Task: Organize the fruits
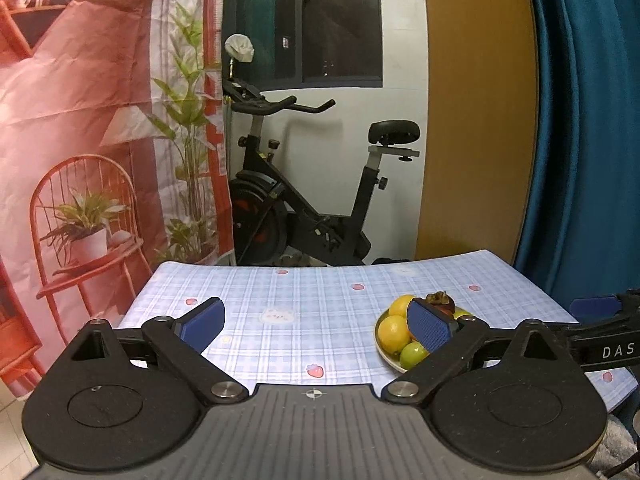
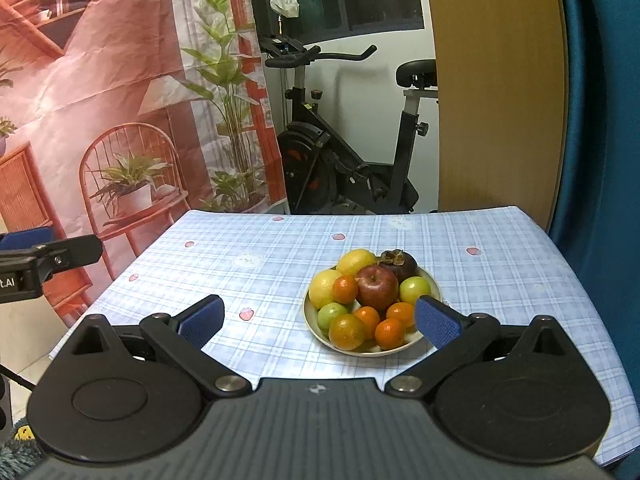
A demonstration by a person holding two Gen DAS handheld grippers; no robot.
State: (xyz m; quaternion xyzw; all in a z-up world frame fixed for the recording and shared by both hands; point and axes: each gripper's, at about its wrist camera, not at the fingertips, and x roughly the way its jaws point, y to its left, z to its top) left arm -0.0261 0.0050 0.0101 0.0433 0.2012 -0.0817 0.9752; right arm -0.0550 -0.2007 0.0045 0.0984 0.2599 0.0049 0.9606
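Note:
A pale plate [image 2: 360,351] heaped with fruit sits right of centre on the checked tablecloth [image 2: 256,280]. It holds a red apple [image 2: 376,286], a dark mangosteen [image 2: 398,262], lemons [image 2: 356,262], green fruits [image 2: 414,288] and several small oranges [image 2: 390,332]. My right gripper [image 2: 319,320] hovers open just in front of the plate with nothing between its blue pads. My left gripper [image 1: 316,326] is open wide and empty over bare cloth. To its right is the plate [image 1: 390,362], and its right finger hides part of the fruit. A lemon [image 1: 394,334] and the mangosteen [image 1: 440,302] show there.
An exercise bike [image 2: 344,160] stands behind the table's far edge. A printed backdrop [image 2: 120,100] hangs on the left, a wood panel [image 2: 496,100] and a blue curtain [image 2: 600,120] on the right. Each gripper shows at the edge of the other's view.

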